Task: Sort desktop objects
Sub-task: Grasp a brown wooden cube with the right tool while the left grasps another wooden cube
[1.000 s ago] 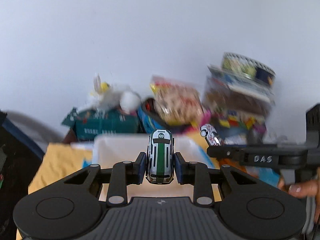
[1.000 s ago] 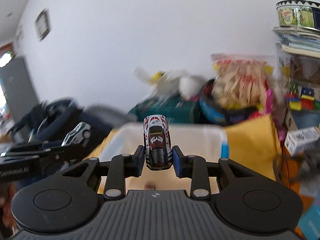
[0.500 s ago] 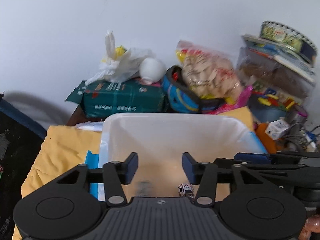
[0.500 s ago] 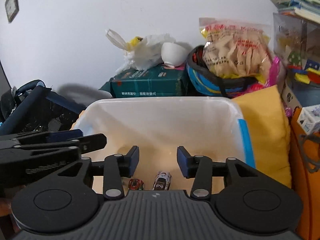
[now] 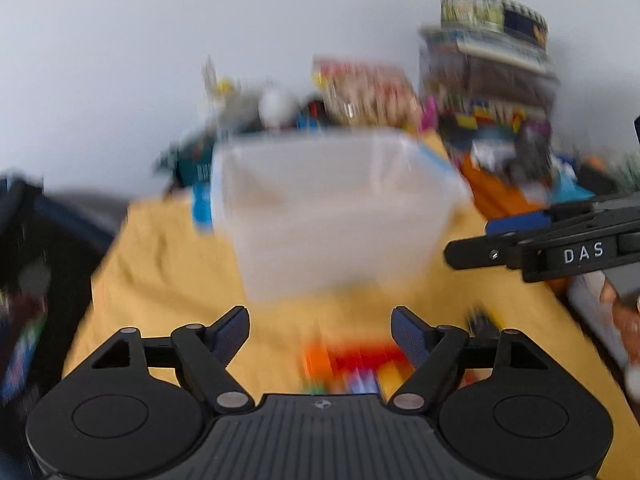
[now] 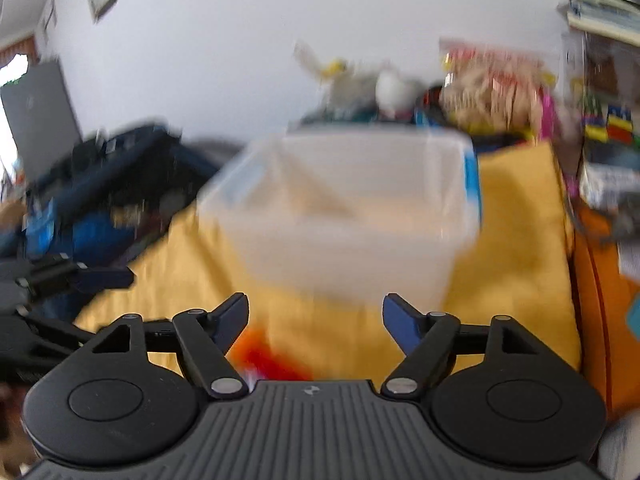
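Note:
Both views are motion-blurred. A translucent white plastic bin (image 5: 340, 216) (image 6: 344, 216) stands on the yellow cloth (image 5: 160, 264) (image 6: 516, 220) ahead of both grippers; its inside is hidden from here. My left gripper (image 5: 320, 330) is open and empty, above a blurred cluster of orange, red and yellow small toys (image 5: 352, 364) on the cloth. My right gripper (image 6: 316, 318) is open and empty too, with a blurred orange-red toy (image 6: 264, 354) just below its left finger. The right gripper (image 5: 552, 240) shows at the right edge of the left wrist view.
Behind the bin along the white wall lie a green box (image 5: 192, 164), a white bag (image 6: 360, 80), a snack bag (image 5: 368, 92) (image 6: 492, 84) and stacked boxes with a round tin (image 5: 492, 16). A dark blue bag (image 6: 100, 184) lies left of the cloth.
Both grippers let their toy cars go into the bin, then drew back and down. The bin now stands farther ahead and the loose toys on the cloth have come into view.

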A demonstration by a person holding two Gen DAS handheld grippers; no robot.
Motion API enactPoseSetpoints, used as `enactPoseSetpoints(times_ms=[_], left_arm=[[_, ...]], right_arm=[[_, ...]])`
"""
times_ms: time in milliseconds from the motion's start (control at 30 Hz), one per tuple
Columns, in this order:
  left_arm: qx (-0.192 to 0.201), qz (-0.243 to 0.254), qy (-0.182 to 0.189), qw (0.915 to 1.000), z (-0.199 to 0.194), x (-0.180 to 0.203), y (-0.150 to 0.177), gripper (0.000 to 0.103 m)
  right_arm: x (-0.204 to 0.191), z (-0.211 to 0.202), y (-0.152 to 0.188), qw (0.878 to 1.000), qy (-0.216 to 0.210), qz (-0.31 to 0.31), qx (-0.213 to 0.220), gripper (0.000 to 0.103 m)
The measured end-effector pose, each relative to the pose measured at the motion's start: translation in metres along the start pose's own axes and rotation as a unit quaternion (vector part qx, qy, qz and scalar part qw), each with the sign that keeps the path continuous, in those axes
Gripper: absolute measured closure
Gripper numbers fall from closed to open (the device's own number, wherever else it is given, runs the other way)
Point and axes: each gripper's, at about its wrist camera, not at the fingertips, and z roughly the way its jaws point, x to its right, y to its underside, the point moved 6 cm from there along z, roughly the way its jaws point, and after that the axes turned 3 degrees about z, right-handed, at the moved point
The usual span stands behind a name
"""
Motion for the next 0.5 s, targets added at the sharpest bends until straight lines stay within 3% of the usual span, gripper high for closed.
enactPoseSetpoints(times_ms=[100, 267, 400, 500], left_arm=[[-0.04, -0.015, 0.011, 0.999, -0.01, 0.011, 0.043, 0.022], [-0.098, -0.052, 0.036, 0.9932, -0.015, 0.025, 0.099, 0.022], [-0.118, -0.067, 0.043, 0.9899, -0.014, 0.028, 0.121, 0.023], [-0.119, -0.066, 0.043, 0.9898, -0.009, 0.029, 0.119, 0.023]], right_arm=[[0.01, -0.001, 0.047, 0.998, -0.012, 0.003, -0.068, 0.029], [0.012, -0.008, 0.096, 0.993, -0.001, -0.036, -0.112, 0.036], [0.001, -0.004, 0.122, 0.987, 0.013, -0.069, -0.145, 0.052], [-0.01, -0.002, 0.135, 0.986, 0.006, -0.082, -0.147, 0.053]])
